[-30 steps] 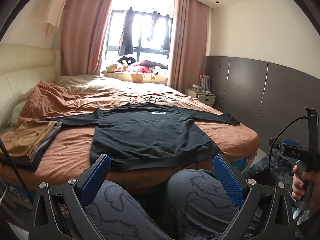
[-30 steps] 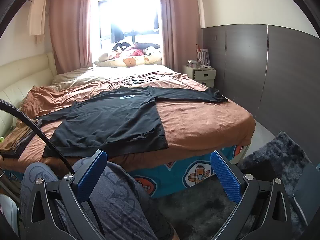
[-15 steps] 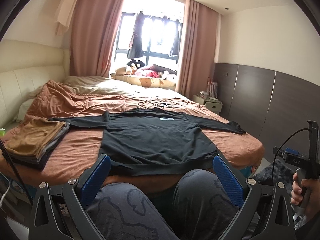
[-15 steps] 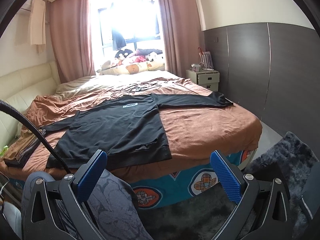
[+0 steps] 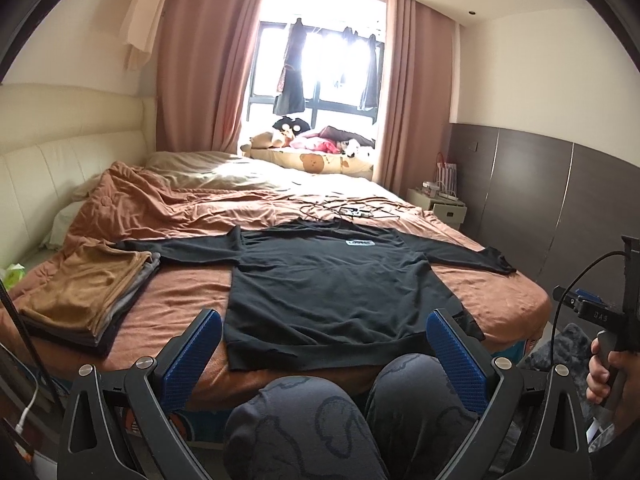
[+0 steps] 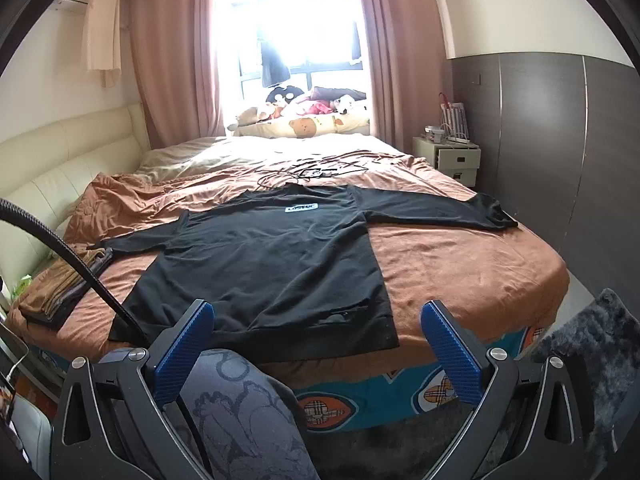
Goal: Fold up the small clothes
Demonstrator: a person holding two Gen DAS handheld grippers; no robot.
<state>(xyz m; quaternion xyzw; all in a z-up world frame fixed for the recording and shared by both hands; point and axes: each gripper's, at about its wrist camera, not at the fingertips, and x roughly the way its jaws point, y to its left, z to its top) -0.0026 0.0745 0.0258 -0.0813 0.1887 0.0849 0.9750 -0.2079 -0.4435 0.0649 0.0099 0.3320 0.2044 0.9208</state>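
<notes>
Bed (image 5: 192,300) under flat black sweatshirt (image 5: 332,284)

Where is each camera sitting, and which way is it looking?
Left wrist: sits on the left gripper, above the person's knees, facing the bed and window; the right hand shows.
Right wrist: sits on the right gripper, further right, facing the same way; one knee shows.
Both see the black sweatshirt spread flat and the folded pile.

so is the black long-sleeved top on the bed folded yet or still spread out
Spread out. The black long-sleeved top lies flat on the brown bedcover, both sleeves stretched sideways, hem straight at the near edge.
</notes>
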